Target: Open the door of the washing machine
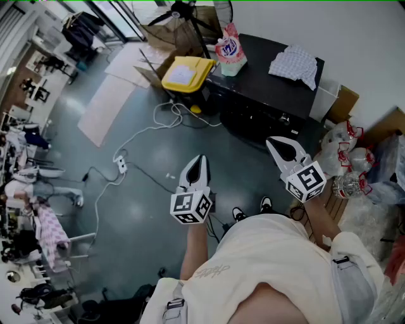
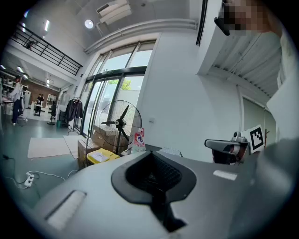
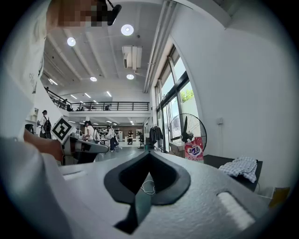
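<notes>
Left claw point(image 1: 202, 158): pressed together, with nothing between its two halves. In the left gripper view the left claw point(image 2: 150, 154) shows only the small dark window behind the closed tips. It hangs in the air above the grey floor point(image 1: 145, 209).
Right claw point(image 1: 270, 142): also pressed together and empty. In the right gripper view the right claw point(image 3: 148, 152) has its tips meeting. It is held about level, to the right of the left one.
Washing machine point(image 1: 269, 85): a black box that stands at the far side against the white wall. It is beyond both claws and apart from them, and the right claw is the closer one. Its front point(image 1: 253, 123) faces the person and is dark. From this view I cannot tell how the door stands.
On top of the machine: a pink and white detergent bag point(image 1: 229, 49) stands upright at the left corner, and a checked cloth point(image 1: 294, 64) lies crumpled at the right.
Left of the machine: a yellow box point(image 1: 185, 73) is just beside it, with a standing fan point(image 1: 190, 12) behind.
Floor: a white power strip point(image 1: 120, 166) with its cable lies well to the left of the claws. Flat cardboard sheets point(image 1: 107, 104) lie farther away.
Right side: clear plastic bottles point(image 1: 348, 183) are piled near the right claw.
Person: pale shirt, with dark shoes point(image 1: 266, 204) that point toward the machine.
</notes>
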### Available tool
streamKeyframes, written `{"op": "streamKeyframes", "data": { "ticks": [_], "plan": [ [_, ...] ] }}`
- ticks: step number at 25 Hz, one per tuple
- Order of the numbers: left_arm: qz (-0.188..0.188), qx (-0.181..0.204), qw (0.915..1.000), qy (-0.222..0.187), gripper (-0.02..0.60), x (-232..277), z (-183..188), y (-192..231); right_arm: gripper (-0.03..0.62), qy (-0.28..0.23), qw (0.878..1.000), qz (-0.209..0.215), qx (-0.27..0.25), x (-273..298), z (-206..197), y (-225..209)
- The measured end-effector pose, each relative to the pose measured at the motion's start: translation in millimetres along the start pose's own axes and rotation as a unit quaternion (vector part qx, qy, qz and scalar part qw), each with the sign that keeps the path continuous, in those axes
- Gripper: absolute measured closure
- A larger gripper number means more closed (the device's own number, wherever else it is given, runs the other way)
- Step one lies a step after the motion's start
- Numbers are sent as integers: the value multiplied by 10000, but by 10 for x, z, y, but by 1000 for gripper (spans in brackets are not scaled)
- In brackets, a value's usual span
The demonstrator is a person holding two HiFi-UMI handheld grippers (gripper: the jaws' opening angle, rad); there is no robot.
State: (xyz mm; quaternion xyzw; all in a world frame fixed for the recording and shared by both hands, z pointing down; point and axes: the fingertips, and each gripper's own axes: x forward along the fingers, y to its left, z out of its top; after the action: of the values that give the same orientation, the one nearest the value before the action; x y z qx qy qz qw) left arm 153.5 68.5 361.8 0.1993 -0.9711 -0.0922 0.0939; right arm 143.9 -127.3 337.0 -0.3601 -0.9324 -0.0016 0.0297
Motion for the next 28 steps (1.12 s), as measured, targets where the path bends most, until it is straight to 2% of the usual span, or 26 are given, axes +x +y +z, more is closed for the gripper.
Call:
{"op": "streamKeyframes", "data": {
  "ticks": [13,17,23,24,25,26,28],
  "plan": [
    [35,-61,10000,52,563,-72,-84,-16,592,-136,9995,-295,29,-70,-13,-49],
    [108,-70,9999,46,563,-106,-119,26,592,-37,9998,-127,152,-62,-97,6],
    [224,-44,9997,-14,563,-222,-101,125,592,-39,9985,376,406,-12,-144,230],
    [219,-45,9997,-25,563,-223,-88,137,573,-25,9982,445,405,9,-142,255],
    [216,-52,9997,-35,563,-226,-80,153,498,0,9978,519,401,35,-144,282],
    [217,-66,9997,-34,563,-232,-82,171,451,33,9975,588,396,60,-152,313],
    [229,-106,9997,0,563,-251,-113,212,444,108,9970,670,383,95,-183,373]
  ]
}}
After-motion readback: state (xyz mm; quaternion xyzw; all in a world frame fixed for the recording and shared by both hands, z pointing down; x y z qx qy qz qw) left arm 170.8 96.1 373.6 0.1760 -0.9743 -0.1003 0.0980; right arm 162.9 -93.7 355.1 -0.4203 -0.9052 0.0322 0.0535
